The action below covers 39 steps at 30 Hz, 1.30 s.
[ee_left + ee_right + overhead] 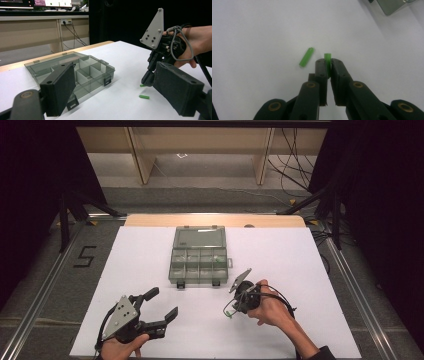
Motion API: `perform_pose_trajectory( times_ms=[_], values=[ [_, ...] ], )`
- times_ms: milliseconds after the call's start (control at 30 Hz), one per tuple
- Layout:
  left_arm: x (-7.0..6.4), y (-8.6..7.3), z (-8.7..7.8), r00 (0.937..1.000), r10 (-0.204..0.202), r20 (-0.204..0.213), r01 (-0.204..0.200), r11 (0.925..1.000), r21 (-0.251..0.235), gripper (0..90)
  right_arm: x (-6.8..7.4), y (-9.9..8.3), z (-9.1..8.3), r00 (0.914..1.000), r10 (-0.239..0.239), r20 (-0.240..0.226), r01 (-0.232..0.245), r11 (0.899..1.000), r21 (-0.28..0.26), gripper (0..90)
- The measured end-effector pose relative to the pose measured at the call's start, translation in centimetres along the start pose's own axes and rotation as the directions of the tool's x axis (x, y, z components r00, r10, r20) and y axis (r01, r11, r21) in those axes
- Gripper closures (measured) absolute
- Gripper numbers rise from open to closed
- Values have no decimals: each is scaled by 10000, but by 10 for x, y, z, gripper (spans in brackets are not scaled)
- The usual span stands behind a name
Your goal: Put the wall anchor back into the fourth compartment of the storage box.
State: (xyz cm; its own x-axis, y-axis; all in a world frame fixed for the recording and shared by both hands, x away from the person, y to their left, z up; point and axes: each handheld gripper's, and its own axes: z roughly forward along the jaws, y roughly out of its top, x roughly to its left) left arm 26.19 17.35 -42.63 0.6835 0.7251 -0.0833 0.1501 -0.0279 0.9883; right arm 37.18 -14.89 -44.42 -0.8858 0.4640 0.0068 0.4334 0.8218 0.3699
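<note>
Nearest, the left gripper [159,312] hovers with jaws spread, empty. The right gripper [328,65] pinches one green peg [327,60]; another peg [306,57] lies beside. Beyond, the open box [199,255] seems unfilled; sorting looks barely begun.

From my end I've got a white sheet [150,255] over the wooden table [150,220], a black "5" [85,256] on the grey floor left of it — plus cables [290,160] and monitors [50,3] beyond.
</note>
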Motion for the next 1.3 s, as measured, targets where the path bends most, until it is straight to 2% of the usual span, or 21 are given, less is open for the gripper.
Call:
perform_pose_trajectory(
  times_ms=[633, 867, 933, 1033, 1100, 1300],
  values=[
    [0, -1, 1, 10000, -27, -19, 28, 10000, 38, 169, -23, 22, -26, 9986, 316, 420, -271, 9941, -1047, 842],
    [1, -1, 2, 10000, -24, 28, 24, 10000, -71, 169, -31, 30, -27, 9984, 279, 499, -220, 9932, -1141, 843],
    [0, -1, 1, 10000, -11, -38, 12, 10000, 80, 169, -34, 35, -28, 9980, 367, 523, -299, 9916, -1255, 843],
    [0, -2, 2, 10000, -49, 41, 50, 10000, -68, 170, -39, 42, -29, 9975, 399, 580, -315, 9897, -1399, 843],
    [1, -1, 0, 10000, -25, -38, 25, 10000, 48, 170, -42, 48, -31, 9973, 429, 590, -341, 9891, -1432, 842],
    [0, -1, 1, 10000, -24, -5, 24, 10000, -4, 170, -52, 60, -35, 9960, 527, 716, -424, 9895, -1385, 842]
  ],
)
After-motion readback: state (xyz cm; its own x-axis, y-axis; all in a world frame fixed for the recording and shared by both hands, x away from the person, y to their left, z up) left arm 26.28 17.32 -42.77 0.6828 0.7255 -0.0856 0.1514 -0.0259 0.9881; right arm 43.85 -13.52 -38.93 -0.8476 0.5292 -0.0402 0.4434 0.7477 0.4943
